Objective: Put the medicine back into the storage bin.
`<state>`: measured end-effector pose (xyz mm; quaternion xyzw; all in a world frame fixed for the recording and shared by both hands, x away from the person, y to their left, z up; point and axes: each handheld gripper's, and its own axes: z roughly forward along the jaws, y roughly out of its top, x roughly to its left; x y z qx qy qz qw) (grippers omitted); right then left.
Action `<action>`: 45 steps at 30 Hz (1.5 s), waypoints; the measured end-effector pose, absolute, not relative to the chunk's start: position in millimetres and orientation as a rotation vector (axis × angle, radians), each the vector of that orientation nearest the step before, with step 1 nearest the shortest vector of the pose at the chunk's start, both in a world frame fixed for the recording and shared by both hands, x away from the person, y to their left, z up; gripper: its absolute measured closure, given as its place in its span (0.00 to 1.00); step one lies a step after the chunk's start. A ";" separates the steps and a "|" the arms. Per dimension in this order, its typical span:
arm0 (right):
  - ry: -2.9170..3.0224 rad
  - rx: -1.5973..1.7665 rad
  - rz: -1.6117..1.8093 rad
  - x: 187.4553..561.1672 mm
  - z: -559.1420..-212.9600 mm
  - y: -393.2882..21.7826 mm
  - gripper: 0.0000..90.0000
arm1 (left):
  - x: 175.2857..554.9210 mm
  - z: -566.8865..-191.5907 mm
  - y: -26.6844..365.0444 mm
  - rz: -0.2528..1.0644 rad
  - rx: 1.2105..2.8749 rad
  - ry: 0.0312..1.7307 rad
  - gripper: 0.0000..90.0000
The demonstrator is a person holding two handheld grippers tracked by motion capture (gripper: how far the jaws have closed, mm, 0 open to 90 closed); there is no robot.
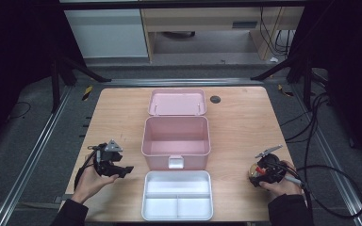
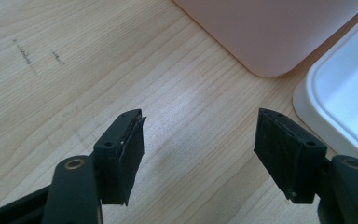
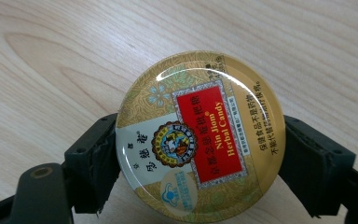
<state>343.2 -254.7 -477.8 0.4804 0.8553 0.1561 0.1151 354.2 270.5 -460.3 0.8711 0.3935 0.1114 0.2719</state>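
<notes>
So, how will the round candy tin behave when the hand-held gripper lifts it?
The candy tin looks rigid, so it probably will not bend. Its glossy lid and curved rim may slip between the right hand-held gripper's pads. Set on edge it could roll; lying flat it should stay.

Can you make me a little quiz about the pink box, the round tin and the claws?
1. True or false: the pink box has its lid off.
2. Which claw grips the round candy tin? A) left claw B) right claw
3. Fill in: the white tray lies on the side of the pink box that is ____ the person.

Key: 1 true, the pink lid lies behind it. 2 B. 3 nearer.
</notes>
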 end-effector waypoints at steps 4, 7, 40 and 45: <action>2.514 1.386 0.473 345.2 -468.6 -250.7 0.23 | 354.4 -460.3 270.5 0.302 2.345 1.060 0.36; 2.516 1.375 0.486 346.5 -461.4 -246.9 0.23 | 354.9 -460.2 271.6 0.302 2.341 1.065 0.36; 2.461 1.163 0.698 382.9 -364.6 -198.2 0.23 | 357.2 -458.4 275.9 0.317 2.312 1.083 0.35; 2.456 1.117 0.736 387.5 -348.8 -186.4 0.23 | 357.5 -458.7 276.4 0.320 2.311 1.089 0.34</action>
